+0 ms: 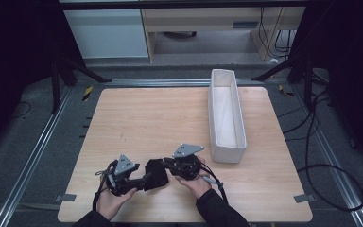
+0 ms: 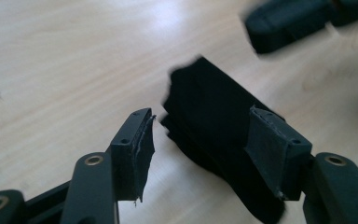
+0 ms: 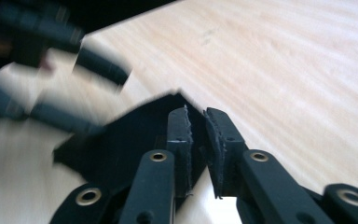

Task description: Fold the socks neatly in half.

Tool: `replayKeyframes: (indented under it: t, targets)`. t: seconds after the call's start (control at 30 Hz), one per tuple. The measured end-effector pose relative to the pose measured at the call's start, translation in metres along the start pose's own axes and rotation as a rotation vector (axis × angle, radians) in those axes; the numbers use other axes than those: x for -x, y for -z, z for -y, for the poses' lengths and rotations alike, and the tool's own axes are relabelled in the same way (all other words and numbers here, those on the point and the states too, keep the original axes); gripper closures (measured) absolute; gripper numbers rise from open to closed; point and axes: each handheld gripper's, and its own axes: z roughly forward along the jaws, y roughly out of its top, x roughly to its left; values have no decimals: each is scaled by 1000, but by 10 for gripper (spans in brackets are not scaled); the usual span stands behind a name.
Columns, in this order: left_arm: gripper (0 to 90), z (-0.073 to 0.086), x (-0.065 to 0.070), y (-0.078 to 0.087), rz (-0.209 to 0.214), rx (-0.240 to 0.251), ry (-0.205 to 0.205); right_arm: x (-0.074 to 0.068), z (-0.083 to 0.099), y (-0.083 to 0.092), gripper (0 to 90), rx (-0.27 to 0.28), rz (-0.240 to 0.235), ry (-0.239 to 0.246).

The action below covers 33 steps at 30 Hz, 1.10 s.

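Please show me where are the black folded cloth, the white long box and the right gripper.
black folded cloth [image 1: 156, 174]: high view, on its middle fold.
white long box [image 1: 227, 153]: high view, on its near end wall.
right gripper [image 3: 197, 122]: right gripper view, midway between its nearly closed fingertips, at the cloth's edge.

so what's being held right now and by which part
The right hand-held gripper pinches the folded black cloth at one edge near a corner. The left hand-held gripper stands open around its other side, holding nothing.

A long white bin [image 1: 226, 118], seemingly empty, sits on the wooden table [image 1: 146, 118].
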Motion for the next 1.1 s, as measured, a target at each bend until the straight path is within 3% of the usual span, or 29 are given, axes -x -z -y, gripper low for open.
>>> replayKeyframes:
  t: [0.13,0.23,0.4,0.67,0.8,0.97,1.1]
  targets:
    - [402,9,6,-4,-27,-28,-34,-2,-8,-20,820,18,-31,-11]
    - [406,10,3,-6,-22,-39,-31,-9,-11,-40,822,1,-39,20]
    - [417,10,-7,-9,-22,-35,6,-7,-3,-59,832,-86,20,48]
    - [431,7,-12,-16,15,-32,22,4,12,-44,842,-120,47,-16]
    - [445,5,-6,-18,39,-39,3,7,17,-34,825,-102,47,-40]
    - [471,4,-1,-16,78,-34,-9,11,9,-20,746,-46,56,-52]
    - [479,0,-1,-7,60,6,-16,12,3,-2,668,-17,75,-55]
